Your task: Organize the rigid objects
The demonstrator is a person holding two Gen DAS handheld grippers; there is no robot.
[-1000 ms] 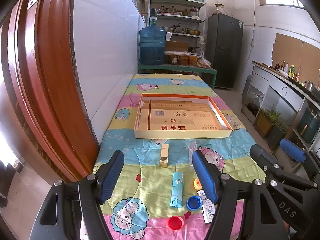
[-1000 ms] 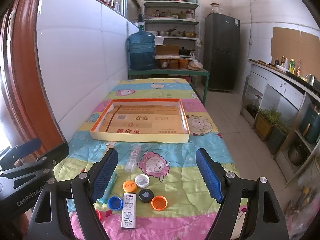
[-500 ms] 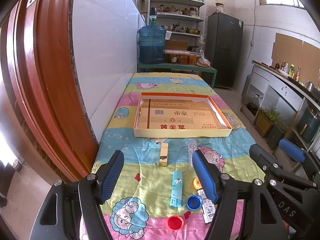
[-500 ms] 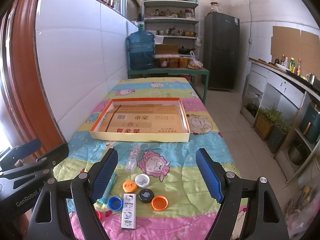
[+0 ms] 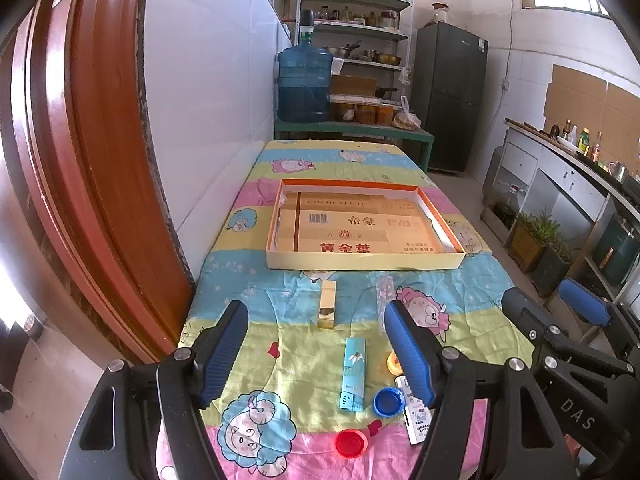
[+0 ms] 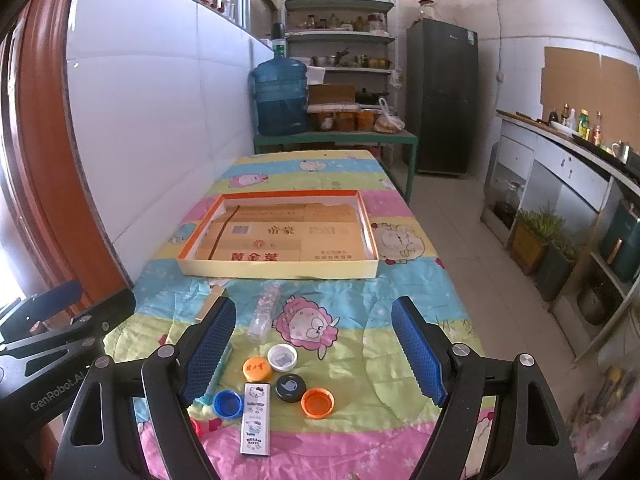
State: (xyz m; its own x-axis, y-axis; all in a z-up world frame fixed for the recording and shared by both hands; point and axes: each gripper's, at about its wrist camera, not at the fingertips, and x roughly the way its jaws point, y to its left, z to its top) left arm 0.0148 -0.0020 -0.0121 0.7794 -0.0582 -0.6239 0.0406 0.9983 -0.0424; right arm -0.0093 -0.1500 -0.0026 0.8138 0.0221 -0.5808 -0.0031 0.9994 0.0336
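Note:
A shallow orange-rimmed cardboard tray [image 5: 280, 258] [image 6: 280, 272] lies mid-table, lined with flat cardboard. Nearer me lie a gold box [image 5: 327, 306], a teal box [image 5: 353, 372], a Hello Kitty box [image 6: 256, 420], a clear small bottle [image 6: 264, 312], and loose caps: red [image 5: 351, 443], blue [image 5: 388, 401] [image 6: 228, 403], orange [image 6: 317, 402], black [image 6: 290, 387], white [image 6: 282, 357] and yellow-orange [image 6: 257, 368]. My left gripper [image 5: 316, 350] is open and empty above the near objects. My right gripper [image 6: 312, 352] is open and empty above the caps.
The table [image 6: 400, 292] has a colourful cartoon cloth and stands against a white tiled wall [image 5: 208, 120]. A wooden door frame [image 5: 92, 160] is at the left. A water jug [image 6: 280, 96], shelves and a fridge [image 6: 442, 96] are behind. The floor drops off at the right.
The left view has shifted very slightly. Both grippers stay open and nothing on the table has moved.

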